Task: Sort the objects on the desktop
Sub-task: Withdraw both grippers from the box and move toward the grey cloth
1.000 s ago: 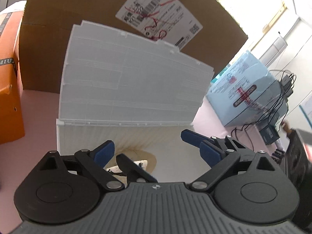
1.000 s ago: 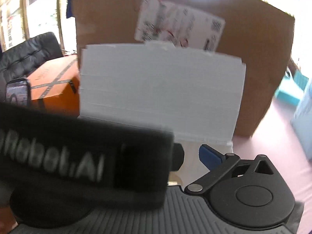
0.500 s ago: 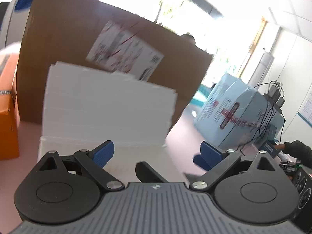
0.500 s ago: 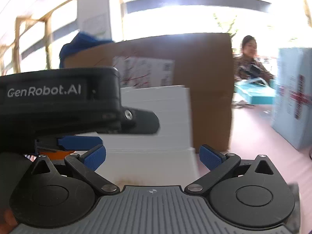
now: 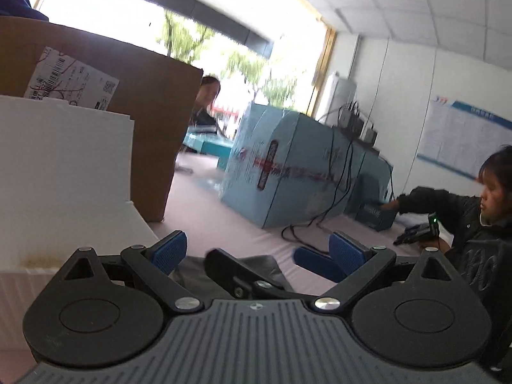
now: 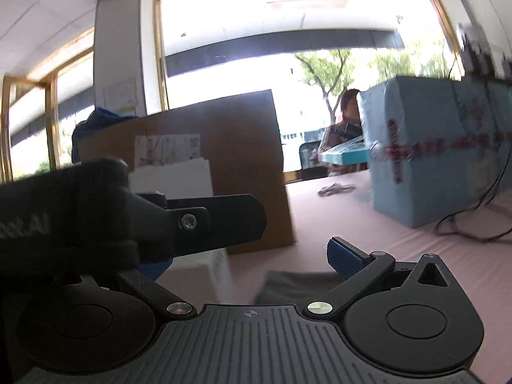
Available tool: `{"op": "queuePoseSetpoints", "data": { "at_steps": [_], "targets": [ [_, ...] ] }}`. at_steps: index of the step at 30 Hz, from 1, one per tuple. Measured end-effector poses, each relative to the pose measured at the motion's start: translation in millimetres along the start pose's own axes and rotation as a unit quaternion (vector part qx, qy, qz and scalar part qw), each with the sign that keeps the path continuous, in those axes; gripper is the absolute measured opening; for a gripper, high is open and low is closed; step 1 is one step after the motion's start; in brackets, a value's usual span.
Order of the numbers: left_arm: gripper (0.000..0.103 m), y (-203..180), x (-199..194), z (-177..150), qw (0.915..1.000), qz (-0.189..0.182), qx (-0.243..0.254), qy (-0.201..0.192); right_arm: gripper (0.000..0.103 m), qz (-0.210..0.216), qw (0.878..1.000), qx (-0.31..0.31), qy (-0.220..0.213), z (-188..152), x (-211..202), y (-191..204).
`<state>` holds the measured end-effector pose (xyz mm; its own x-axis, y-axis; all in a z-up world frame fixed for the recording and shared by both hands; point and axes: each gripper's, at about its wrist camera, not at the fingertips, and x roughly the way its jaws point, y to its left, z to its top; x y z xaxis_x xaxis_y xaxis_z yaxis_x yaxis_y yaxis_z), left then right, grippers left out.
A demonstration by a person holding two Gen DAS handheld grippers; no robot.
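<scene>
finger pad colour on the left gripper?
Blue textured pads on the left gripper; clearest in left wrist view.

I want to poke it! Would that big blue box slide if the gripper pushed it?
Probably not easily. The blue box looks big and sits flat on the table, so it likely won't tip. Cables drape over it and could snag or drag. Its wrap looks shiny, maybe slippery.

Daylight floods in from the big window, blown out white. Both fisheye views bend and darken at the edges. The blue box and the black gripper in front of it are smeared by blur
</scene>
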<state>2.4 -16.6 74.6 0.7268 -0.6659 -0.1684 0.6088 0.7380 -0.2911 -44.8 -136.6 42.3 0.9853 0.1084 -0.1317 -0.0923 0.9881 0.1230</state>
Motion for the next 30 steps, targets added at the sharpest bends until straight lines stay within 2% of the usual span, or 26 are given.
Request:
{"op": "queuePoseSetpoints", "data": {
  "at_steps": [4,8,9,12,16,19,26,30],
  "targets": [
    [0.096,-3.6,7.5,-17.4,0.9998,0.013,-0.001,0.012,0.103,-0.025,0.999,-0.028,0.001,-16.5,-19.3,-14.2],
    [0.096,5.9,21.6,-25.7,0.9981,0.039,-0.026,0.039,0.103,-0.01,0.999,-0.034,0.01,-25.0,-38.0,-27.4],
    [0.103,9.4,23.3,-28.0,0.9974,0.047,-0.031,0.046,0.103,-0.009,0.999,-0.038,0.009,-25.9,-40.8,-28.2],
    [0.103,11.9,22.8,-33.9,0.9964,0.055,-0.042,0.049,0.103,-0.007,0.999,-0.052,0.008,-28.4,-49.0,-30.8],
    [0.103,-0.3,14.8,-41.1,0.996,0.086,0.013,0.019,0.103,0.001,0.998,-0.056,0.031,-28.4,-43.6,-34.2],
    [0.103,-1.3,15.8,-45.1,0.9943,0.1,0.031,0.021,0.103,0.013,0.997,-0.044,0.064,-27.6,-34.1,-41.0],
    [0.103,7.9,11.2,-42.9,0.9943,0.106,-0.006,0.005,0.103,-0.018,0.997,0.01,0.072,-23.6,-23.9,-76.1],
    [0.103,11.3,15.7,-42.9,0.9934,0.113,-0.015,0.012,0.103,-0.059,0.997,-0.033,0.038,-20.0,-15.1,-80.6]
  ]
}}
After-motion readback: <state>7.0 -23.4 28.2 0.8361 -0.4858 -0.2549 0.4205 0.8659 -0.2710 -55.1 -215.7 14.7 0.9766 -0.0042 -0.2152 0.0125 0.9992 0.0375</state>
